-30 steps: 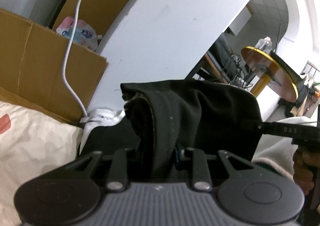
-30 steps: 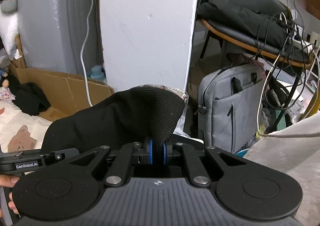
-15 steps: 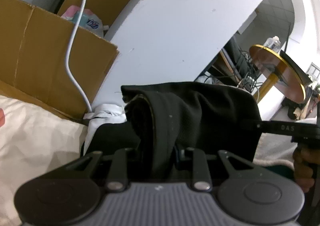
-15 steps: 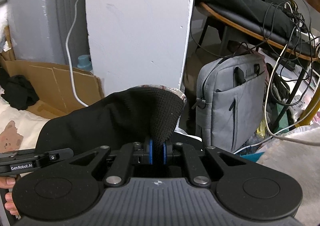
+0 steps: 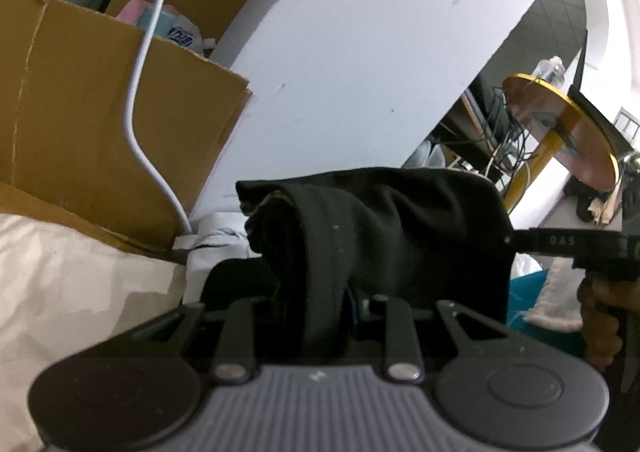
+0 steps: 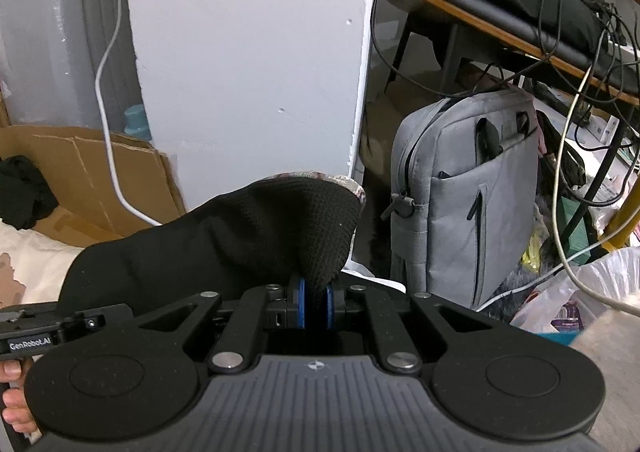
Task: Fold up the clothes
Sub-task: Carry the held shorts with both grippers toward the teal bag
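A black garment (image 5: 384, 228) hangs stretched between both grippers. In the left wrist view my left gripper (image 5: 320, 308) is shut on a thick bunched fold of it, and the cloth hides the fingertips. The right gripper's body (image 5: 560, 242) and the hand holding it show at the right edge. In the right wrist view my right gripper (image 6: 314, 306) is shut on the garment's ribbed knit edge (image 6: 288, 236), pinched between the blue pads (image 6: 300, 308). The left gripper's body (image 6: 48, 332) sits at the lower left.
A white pillar (image 6: 256, 64) stands close ahead, with a cardboard box (image 5: 100, 132) and a white cable (image 5: 140, 92) to its left. A cream bedsheet (image 5: 80, 292) lies below left. A grey bag (image 6: 464, 196), a cable-strewn chair and a round gold-rimmed table (image 5: 560, 132) crowd the right.
Both grippers have moved forward and down with the garment, so the pillar, box and grey bag look nearer. The grips are the same.
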`<state>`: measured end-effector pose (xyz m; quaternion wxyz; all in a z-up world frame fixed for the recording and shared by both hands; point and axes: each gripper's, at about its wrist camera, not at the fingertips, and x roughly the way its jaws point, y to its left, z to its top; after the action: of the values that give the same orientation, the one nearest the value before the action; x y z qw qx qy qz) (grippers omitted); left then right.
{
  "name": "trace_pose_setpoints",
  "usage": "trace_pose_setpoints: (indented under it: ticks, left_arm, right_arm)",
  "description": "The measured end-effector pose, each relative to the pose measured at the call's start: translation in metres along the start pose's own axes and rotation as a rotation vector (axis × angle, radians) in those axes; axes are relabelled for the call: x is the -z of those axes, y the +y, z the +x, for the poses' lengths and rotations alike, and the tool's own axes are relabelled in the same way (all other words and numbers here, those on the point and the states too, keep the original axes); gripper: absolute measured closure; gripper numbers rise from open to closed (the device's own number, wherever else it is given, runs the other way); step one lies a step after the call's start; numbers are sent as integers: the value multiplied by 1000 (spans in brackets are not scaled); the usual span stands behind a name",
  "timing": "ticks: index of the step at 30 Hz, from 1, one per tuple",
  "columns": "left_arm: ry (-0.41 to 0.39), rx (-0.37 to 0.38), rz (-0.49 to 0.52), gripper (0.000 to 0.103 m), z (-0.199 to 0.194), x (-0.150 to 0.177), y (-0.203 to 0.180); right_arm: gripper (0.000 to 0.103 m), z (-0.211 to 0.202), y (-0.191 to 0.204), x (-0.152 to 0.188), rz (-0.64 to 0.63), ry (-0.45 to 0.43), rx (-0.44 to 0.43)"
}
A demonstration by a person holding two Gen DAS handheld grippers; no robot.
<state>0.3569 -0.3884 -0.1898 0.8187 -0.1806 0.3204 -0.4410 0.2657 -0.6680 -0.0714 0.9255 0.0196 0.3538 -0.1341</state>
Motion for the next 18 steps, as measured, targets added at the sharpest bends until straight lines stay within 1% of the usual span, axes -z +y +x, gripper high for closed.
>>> trace_pose_setpoints:
  ticks: [5,8,13,18]
  left_arm:
    - [2,-12,9,75,9,1,4]
    - [20,-13,49,74,18,-3,6]
    - [51,-17,60,74,33,-6,16]
    - [64,-16,11,73,40,-3,27]
  right_arm:
    - [93,16,1,1,-19,4,-3]
    - [93,31,2,2,-68,12,4]
    - [93,57,-7,8,-76,40,14]
    - [93,77,-14,13,-64,69,18]
